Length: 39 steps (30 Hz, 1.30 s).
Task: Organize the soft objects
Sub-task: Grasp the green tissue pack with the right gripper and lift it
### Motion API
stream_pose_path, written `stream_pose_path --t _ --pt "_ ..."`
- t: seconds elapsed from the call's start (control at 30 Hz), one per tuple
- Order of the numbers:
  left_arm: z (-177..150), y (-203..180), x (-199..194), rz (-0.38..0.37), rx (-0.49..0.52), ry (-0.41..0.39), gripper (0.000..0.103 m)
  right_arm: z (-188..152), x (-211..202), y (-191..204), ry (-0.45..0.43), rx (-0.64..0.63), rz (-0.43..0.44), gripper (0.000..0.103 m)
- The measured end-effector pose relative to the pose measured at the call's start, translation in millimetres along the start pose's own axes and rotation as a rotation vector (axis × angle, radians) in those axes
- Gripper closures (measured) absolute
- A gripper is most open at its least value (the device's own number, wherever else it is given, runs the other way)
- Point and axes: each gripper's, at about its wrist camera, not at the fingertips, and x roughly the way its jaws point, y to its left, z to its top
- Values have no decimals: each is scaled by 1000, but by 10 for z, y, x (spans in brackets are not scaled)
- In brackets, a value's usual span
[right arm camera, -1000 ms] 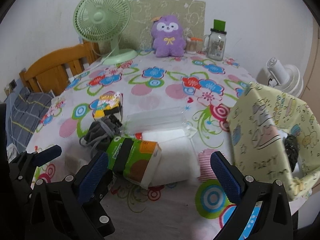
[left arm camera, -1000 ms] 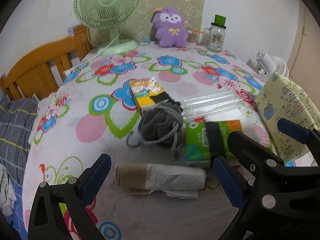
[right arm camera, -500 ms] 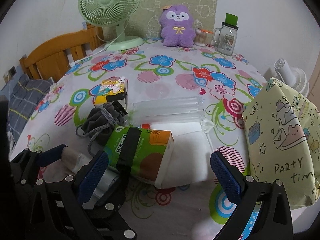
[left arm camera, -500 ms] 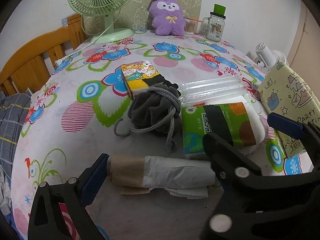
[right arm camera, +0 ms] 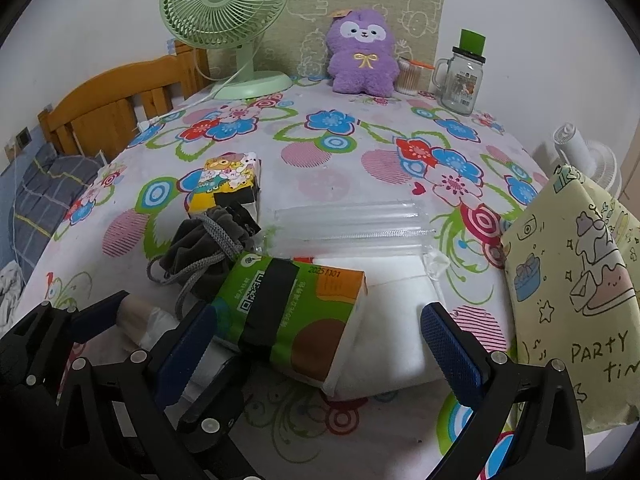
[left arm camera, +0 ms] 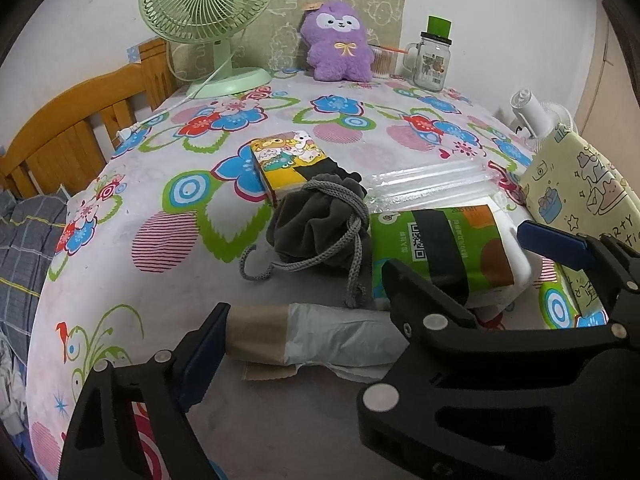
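Down at the near edge of the bench (left arm camera: 168,280), the roll of grey bags (left arm camera: 320,340) is lying flat with its long axis running left to right, its brown paper end pointing left. The left hand-held gripper (left arm camera: 304,344) is straddling it: the left blue pad is sitting right at the paper end, while the far end is hidden behind the black right finger. Its jaws have just been closing in, with the roll between them, though whether the pads are pressing I cannot tell. Just beyond, the grey drawstring pouch (left arm camera: 316,224) is slumping against a cartoon-printed tissue pack (left arm camera: 280,164). Further right, the green tissue pack (right arm camera: 296,312) is lying propped on a white wad inside a clear zip bag (right arm camera: 356,228), its long axis running from near left to far right. The right hand-held gripper (right arm camera: 316,344) is standing wide, flanking that pack without touching it. At the far right, a yellow party bag (right arm camera: 576,300) is standing upright.
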Motion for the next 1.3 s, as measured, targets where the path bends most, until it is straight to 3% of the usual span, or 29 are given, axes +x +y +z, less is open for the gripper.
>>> stream_pose_path --t 0.17,0.27,0.33,0.53,0.73,1.3 --pt "11 16 13 5 2 -3 12 12 30 5 -2 3 -9 2" --pt "11 13 15 6 4 -3 12 3 30 23 -10 -5 3 16" --pt "11 17 14 7 5 -3 12 0 27 34 -6 -9 26 34" --pt "13 3 22 16 11 -7 12 -18 -20 17 -25 -4 13 54" --pt "13 -3 7 15 11 -10 12 -39 -98 -16 -43 0 12 63" --pt "39 -175 -138 9 38 -44 13 -65 -358 -206 -79 29 -24 72"
